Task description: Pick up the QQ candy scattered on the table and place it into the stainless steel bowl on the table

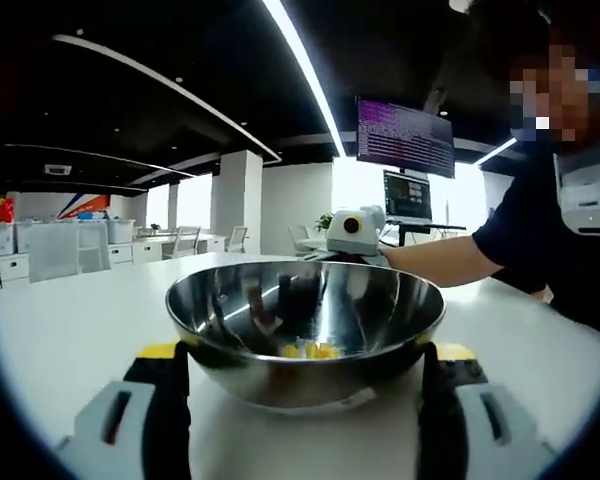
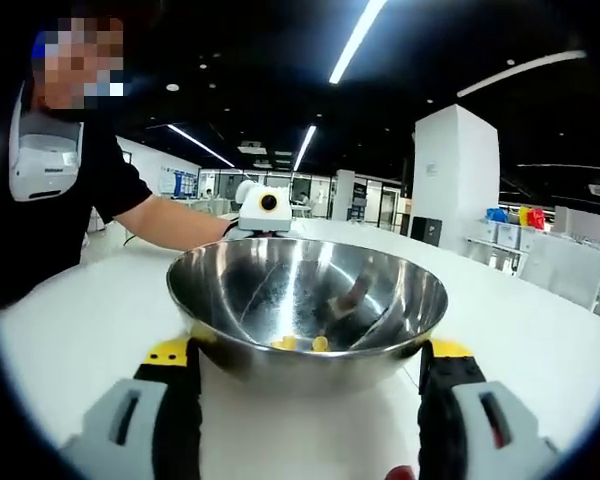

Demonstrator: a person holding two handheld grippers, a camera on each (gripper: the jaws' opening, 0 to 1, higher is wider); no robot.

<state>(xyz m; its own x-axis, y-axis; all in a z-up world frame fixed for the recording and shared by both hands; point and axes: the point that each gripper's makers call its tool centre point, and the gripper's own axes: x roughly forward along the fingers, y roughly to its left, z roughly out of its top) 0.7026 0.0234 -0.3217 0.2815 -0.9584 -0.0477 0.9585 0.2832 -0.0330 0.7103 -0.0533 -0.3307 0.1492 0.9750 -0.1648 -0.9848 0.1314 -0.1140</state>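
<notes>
On white table (image 1: 70, 330), both claws (image 1: 305, 400) (image 2: 310, 405) spread flanking steel bowl (image 1: 305, 320); yellow candies (image 1: 310, 350) inside likely light, soft, slippery—pinch mid-body.

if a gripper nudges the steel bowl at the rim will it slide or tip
Probably slide, possibly rock. The stainless steel bowl is wide with a rounded underside narrowing toward its base, so a rim push may rock it. Its polished wall and the smooth white table suggest little grip. It looks thin and holds only a few yellow candy pieces, so likely light.
</notes>
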